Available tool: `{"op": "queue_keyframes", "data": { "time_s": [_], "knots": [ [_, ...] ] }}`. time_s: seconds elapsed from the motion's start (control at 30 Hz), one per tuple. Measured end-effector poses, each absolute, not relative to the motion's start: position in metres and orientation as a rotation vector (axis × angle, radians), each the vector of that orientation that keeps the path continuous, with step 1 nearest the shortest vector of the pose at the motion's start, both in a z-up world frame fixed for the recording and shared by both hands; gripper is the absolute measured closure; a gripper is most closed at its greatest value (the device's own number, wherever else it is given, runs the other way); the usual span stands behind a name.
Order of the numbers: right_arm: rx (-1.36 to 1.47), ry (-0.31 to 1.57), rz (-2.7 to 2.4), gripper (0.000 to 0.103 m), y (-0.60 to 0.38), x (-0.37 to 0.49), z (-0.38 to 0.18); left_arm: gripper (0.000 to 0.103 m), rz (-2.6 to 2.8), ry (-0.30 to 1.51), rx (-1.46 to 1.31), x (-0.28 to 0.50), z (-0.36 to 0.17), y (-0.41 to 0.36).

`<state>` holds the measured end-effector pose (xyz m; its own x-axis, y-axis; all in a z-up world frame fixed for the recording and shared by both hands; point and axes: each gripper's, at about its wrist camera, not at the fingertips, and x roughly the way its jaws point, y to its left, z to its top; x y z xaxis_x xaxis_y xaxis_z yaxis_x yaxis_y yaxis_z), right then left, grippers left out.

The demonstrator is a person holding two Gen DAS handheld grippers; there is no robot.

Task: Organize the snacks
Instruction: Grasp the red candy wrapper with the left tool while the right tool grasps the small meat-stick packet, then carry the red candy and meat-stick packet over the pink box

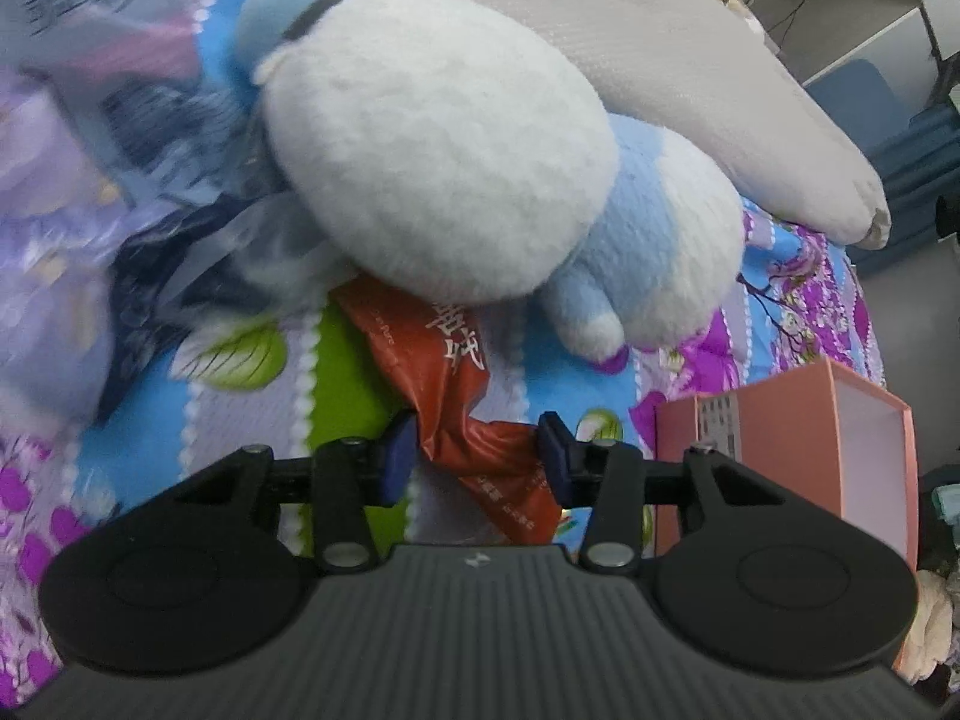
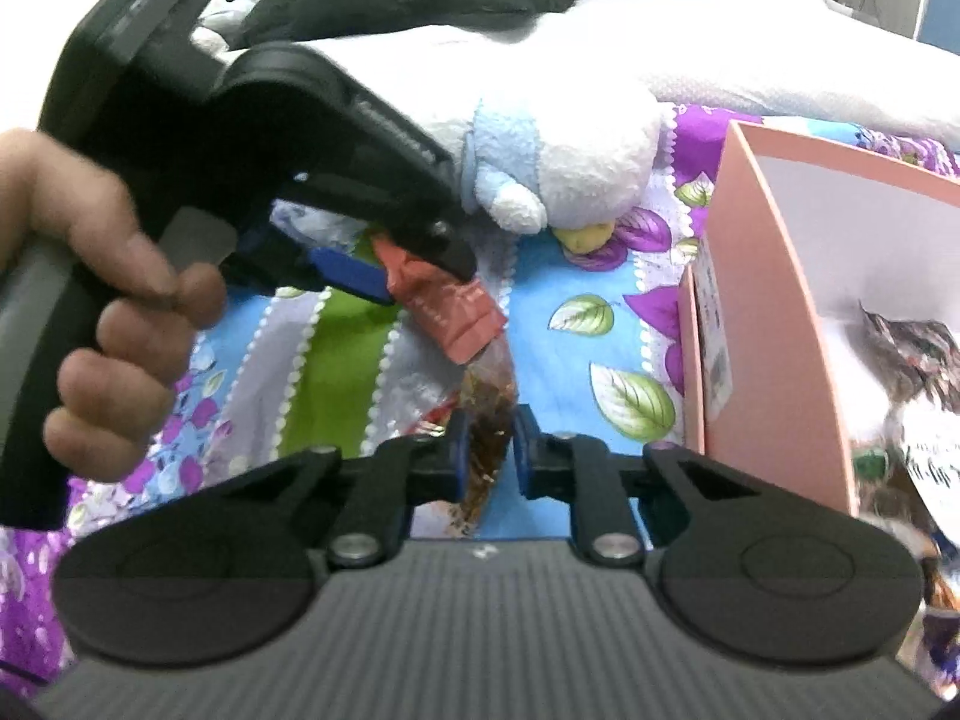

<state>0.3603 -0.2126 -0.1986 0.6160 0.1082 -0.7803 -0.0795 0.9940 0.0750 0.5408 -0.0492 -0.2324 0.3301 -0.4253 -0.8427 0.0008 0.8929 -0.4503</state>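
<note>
An orange-red snack packet (image 1: 447,372) lies on the flowered bedspread, its far end under a white and blue plush toy (image 1: 438,144). My left gripper (image 1: 477,459) has its blue pads on both sides of the packet's near end, closed on it. In the right wrist view the same packet (image 2: 447,306) hangs from the left gripper (image 2: 384,252). My right gripper (image 2: 486,453) is shut on a clear snack bag (image 2: 489,420) with reddish-brown contents. The pink box (image 2: 774,324) stands open to the right, with snack packets inside.
The plush toy (image 2: 558,162) lies across the bed behind the packet. A grey pillow (image 1: 690,78) lies beyond it. Blurred purple and blue packets (image 1: 72,192) are piled at the left. The pink box (image 1: 798,462) stands at the bed's right edge.
</note>
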Motion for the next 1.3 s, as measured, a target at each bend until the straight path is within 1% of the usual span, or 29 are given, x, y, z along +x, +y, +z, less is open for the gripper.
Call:
{"op": "queue_keyframes", "data": {
  "time_s": [0.2,0.37,0.7,1.03,1.17,1.3],
  "knots": [
    [0.048,0.913,0.069,0.089,-0.213,0.332,-0.184,0.054,-0.305,1.208,-0.422,0.511,-0.224,-0.028],
    [0.078,0.908,0.054,0.089,-0.211,0.315,-0.182,0.054,-0.31,1.147,-0.419,0.477,-0.213,-0.003],
    [0.052,0.768,0.076,0.091,-0.2,0.274,-0.18,0.054,-0.336,0.973,-0.379,0.393,-0.19,0.038],
    [0.086,0.738,0.076,0.092,-0.183,0.213,-0.163,0.054,-0.266,0.951,-0.327,0.278,-0.175,0.051],
    [0.144,0.759,0.074,0.092,-0.192,0.199,-0.155,0.054,-0.248,0.972,-0.332,0.248,-0.173,0.055],
    [0.162,0.735,0.072,0.092,-0.201,0.19,-0.141,0.054,-0.253,0.979,-0.313,0.233,-0.167,0.053]
  ]
}}
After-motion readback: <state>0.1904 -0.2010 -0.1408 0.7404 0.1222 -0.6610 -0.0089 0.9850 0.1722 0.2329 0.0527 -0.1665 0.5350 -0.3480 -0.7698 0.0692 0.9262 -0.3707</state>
